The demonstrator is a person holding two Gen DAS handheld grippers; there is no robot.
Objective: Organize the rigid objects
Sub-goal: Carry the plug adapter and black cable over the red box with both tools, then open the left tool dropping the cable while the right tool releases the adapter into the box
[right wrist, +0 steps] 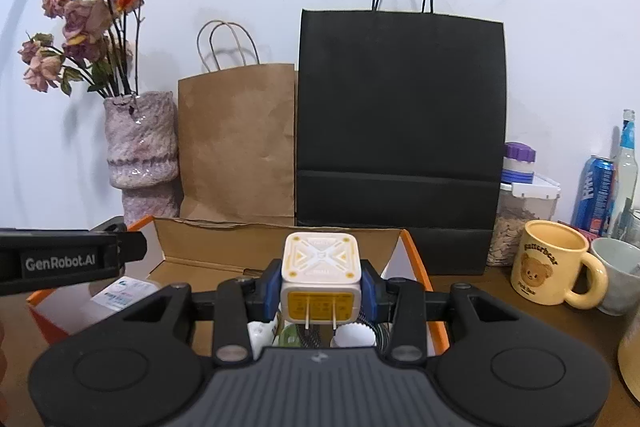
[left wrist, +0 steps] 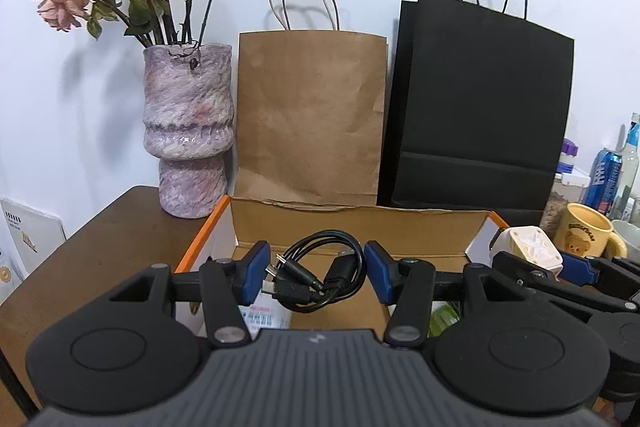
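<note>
Right now 2 items are in hand above the open cardboard box (right wrist: pixel 276 247) with orange edges. The white-and-yellow plug adapter (right wrist: pixel 321 279), prongs facing the camera, is pinched between the blue pads of the right gripper (right wrist: pixel 321 293). The coiled black USB cable (left wrist: pixel 316 277) sits squeezed between the pads of the left gripper (left wrist: pixel 316 277), over the box's left part.

Inside the box, a few small things already lie on the floor: a white packet with printed text (right wrist: pixel 120 293) to the left, and white and green pieces under the adapter that are too hidden to name. So some sorting looks done; these 2 items have yet to be set down.

Beyond the box stand a brown paper bag (left wrist: pixel 312 115), a black paper bag (right wrist: pixel 400 115) and a pink vase (left wrist: pixel 188 131) of dried roses. To the right, a yellow bear mug (right wrist: pixel 552 263), a blue can (right wrist: pixel 594 195) and a bottle wait on the table, possibly still to sort.
</note>
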